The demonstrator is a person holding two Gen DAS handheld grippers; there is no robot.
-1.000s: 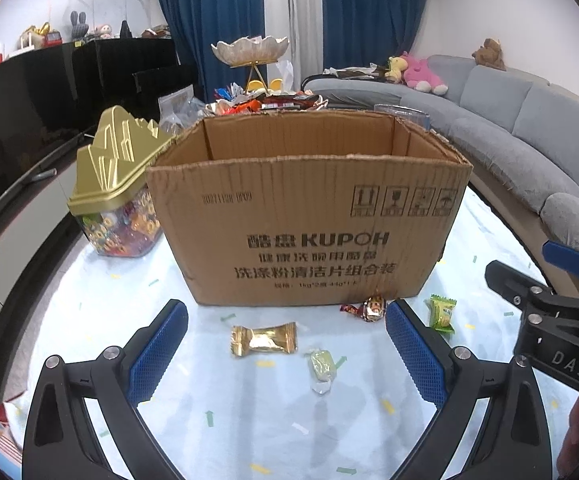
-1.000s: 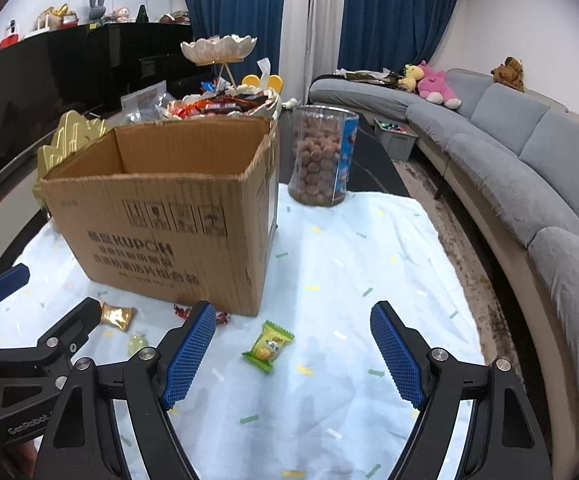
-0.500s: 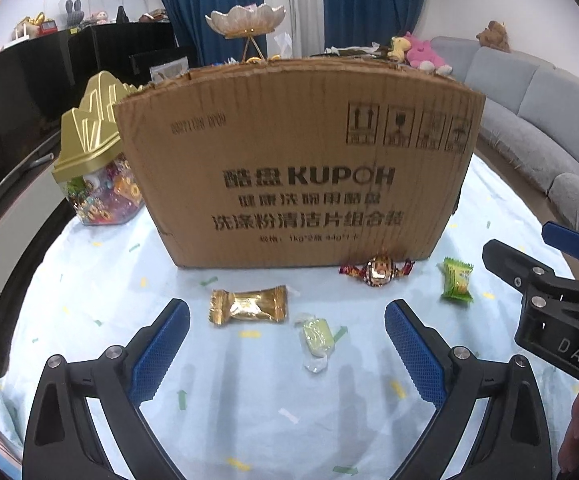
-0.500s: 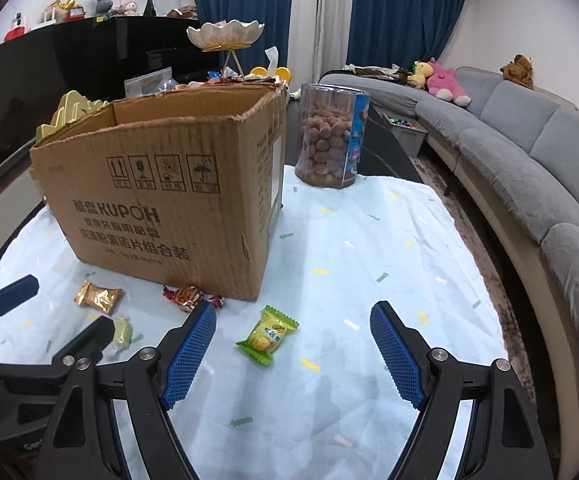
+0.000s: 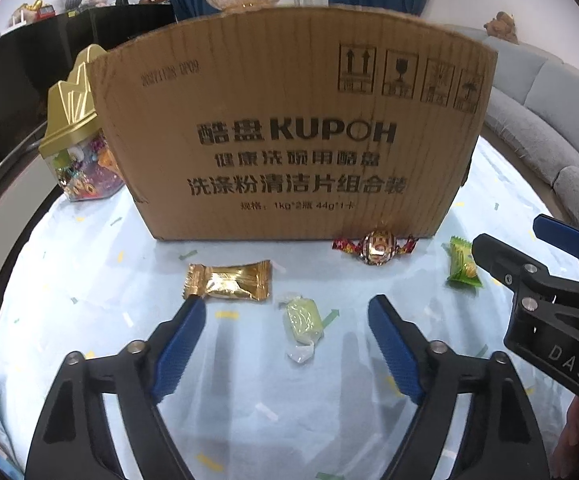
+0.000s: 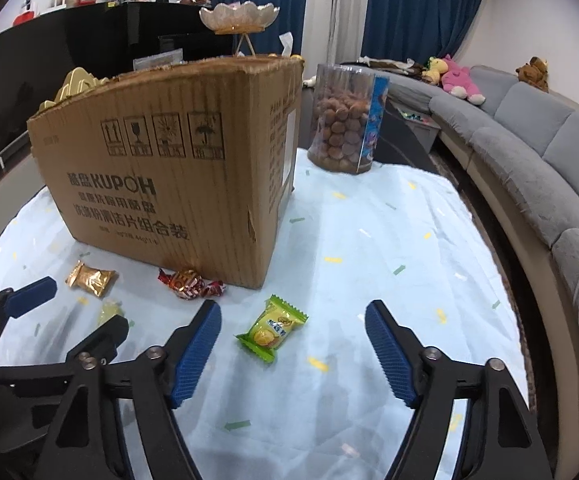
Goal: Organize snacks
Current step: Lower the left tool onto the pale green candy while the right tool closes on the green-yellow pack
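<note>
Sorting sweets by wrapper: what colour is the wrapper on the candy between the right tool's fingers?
Bright green with a yellow picture, on the candy; clearest in the right wrist view.

gold candy [image 5: 228, 281]: lying flat before the box
pale green candy [image 5: 302, 322]: lying nearest
red candy [image 5: 375, 245]: touching box [image 5: 289, 128]
green packet [image 6: 272, 327]: lying flat, rightmost

Matt corrugated cardboard box [image 5: 289, 128], glossy gold foil candy wrapper [image 5: 228, 286], shiny green plastic candy packet [image 6: 272, 328], soft pale tablecloth [image 6: 369, 264], clear plastic jar [image 6: 345, 120], ribbed blue gripper pads [image 5: 177, 354]
</note>
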